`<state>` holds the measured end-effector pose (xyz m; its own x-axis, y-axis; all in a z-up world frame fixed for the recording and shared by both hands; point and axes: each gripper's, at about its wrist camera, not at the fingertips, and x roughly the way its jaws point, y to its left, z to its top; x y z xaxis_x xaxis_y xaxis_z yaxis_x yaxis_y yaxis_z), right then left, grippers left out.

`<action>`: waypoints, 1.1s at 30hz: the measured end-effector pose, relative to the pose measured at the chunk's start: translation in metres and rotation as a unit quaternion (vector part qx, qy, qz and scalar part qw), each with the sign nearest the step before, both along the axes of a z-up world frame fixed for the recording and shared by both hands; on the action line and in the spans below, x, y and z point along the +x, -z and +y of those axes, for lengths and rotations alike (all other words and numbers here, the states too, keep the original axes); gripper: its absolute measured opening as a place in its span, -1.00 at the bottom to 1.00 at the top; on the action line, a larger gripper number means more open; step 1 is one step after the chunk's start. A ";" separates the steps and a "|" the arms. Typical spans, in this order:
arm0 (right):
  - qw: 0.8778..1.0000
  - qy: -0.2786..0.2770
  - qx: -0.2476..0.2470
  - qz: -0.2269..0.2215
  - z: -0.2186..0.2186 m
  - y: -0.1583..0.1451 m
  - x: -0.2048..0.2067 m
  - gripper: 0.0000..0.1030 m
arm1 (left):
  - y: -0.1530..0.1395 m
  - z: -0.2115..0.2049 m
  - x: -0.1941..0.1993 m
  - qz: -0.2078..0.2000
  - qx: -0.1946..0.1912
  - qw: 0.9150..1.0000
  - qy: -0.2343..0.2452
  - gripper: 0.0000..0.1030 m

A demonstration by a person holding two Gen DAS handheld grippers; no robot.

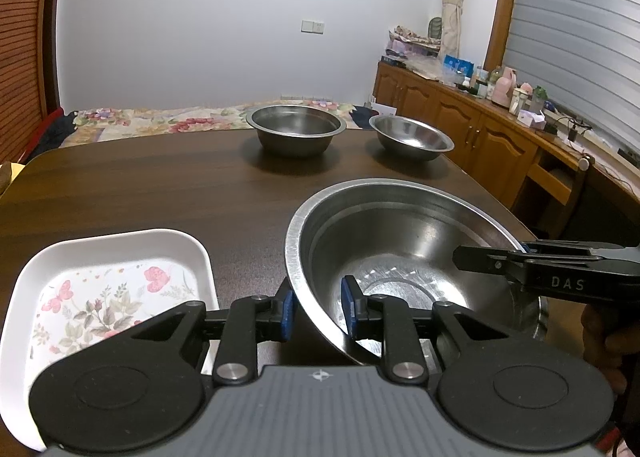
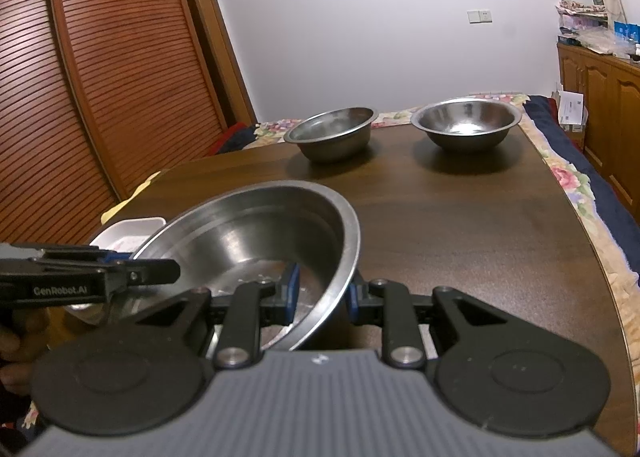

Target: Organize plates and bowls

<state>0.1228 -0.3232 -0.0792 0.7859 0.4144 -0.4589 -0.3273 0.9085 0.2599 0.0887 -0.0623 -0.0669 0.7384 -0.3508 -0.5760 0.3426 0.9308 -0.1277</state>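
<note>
Steel big bowl (image 1: pixel 400 257) is held by both grippers at once, near the table's (image 1: pixel 160 185) front edge toward the right. Left gripper (image 1: pixel 318 307) straddles the near-left rim, 1 blue pad outside the wall, 1 inside. From its own camera there's a visible gap at the pads, so I can't tell whether it's actually clamped or only poised around the rim. Right gripper (image 2: pixel 320 299) does the same on the opposite rim, pads close against the wall; looks clamped on the metal, but contact isn't fully clear either.

Bowl sits tilted in both views, far rim higher than near rim. My read: 2-point hold because the bowl is wide and slick, and a single rim pinch would let it swing.

White floral tray (image 1: pixel 108 289) sits just beside the bowl at the front-left corner, not touching as far as I can see.

2 smaller steel bowls near the far edge: flat-rimmed bowl (image 1: pixel 296 129) more central, rounder bowl (image 1: pixel 412 135) toward the far-right corner, well apart from the big one.

Likely plan: nest the small bowls into the big one, or carry it to them. Risk: rim slipping out of the pads if the tilt grows.
</note>
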 end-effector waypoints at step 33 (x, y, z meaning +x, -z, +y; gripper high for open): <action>0.990 0.060 -0.057 -0.110 -0.019 -0.065 0.011 1.00 | -0.080 -0.001 0.032 -0.118 0.001 0.993 -0.010 0.96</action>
